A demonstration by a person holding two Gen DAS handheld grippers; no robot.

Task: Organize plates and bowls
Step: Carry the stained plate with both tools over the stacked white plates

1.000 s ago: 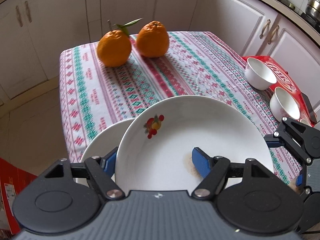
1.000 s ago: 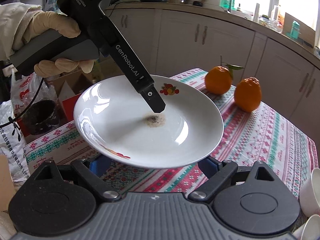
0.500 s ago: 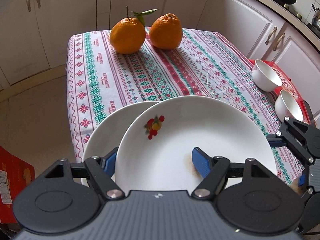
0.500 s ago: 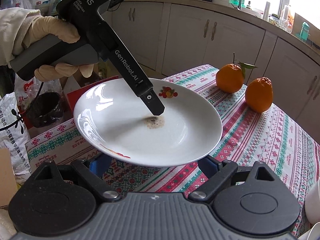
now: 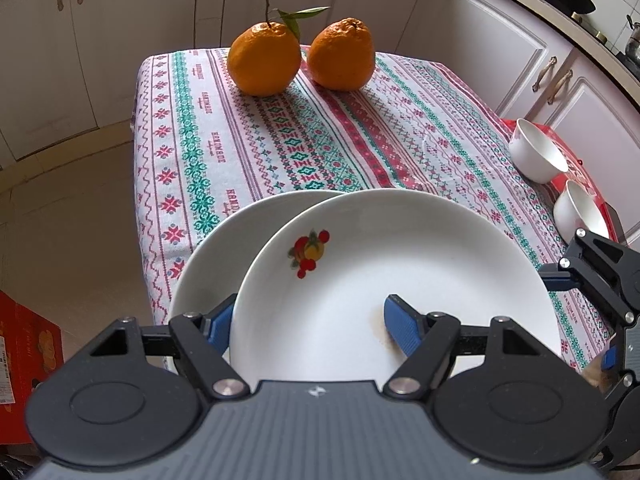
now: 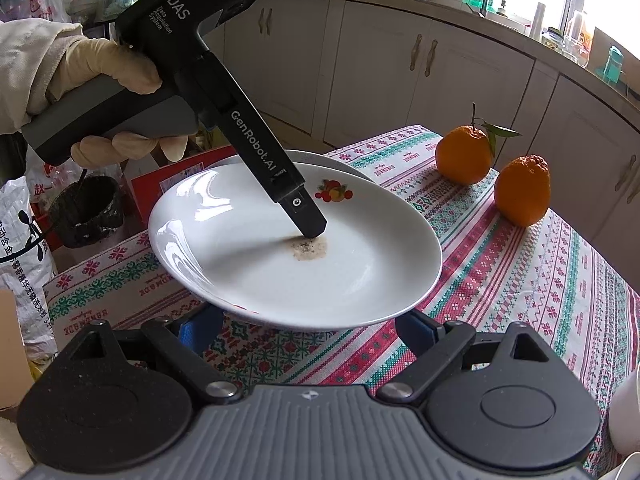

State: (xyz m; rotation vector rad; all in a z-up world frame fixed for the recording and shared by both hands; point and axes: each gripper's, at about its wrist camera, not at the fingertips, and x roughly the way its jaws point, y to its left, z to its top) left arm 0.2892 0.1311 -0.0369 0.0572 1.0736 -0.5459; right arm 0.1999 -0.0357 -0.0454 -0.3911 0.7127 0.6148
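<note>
My left gripper (image 5: 308,322) is shut on the rim of a white plate with a fruit print (image 5: 400,264), one finger on top near a brown stain, the other underneath. It holds the plate tilted above the table; the plate also shows in the right wrist view (image 6: 360,256). A second white plate (image 5: 236,236) lies on the tablecloth beneath it, mostly hidden, and its far rim shows in the right wrist view (image 6: 320,157). My right gripper (image 6: 308,330) is open and empty just in front of the held plate. Two white bowls (image 5: 538,156) (image 5: 580,212) sit at the right.
Two oranges (image 5: 264,60) (image 5: 342,56) stand at the far end of the patterned tablecloth (image 5: 320,136). The bowls rest on a red box (image 5: 560,140). White kitchen cabinets surround the table. Bags and a red carton (image 6: 160,184) lie beyond its left edge.
The left gripper has carried the held plate further over the table and over the lower plate. More of the lower plate shows now. The right gripper has stayed open.
</note>
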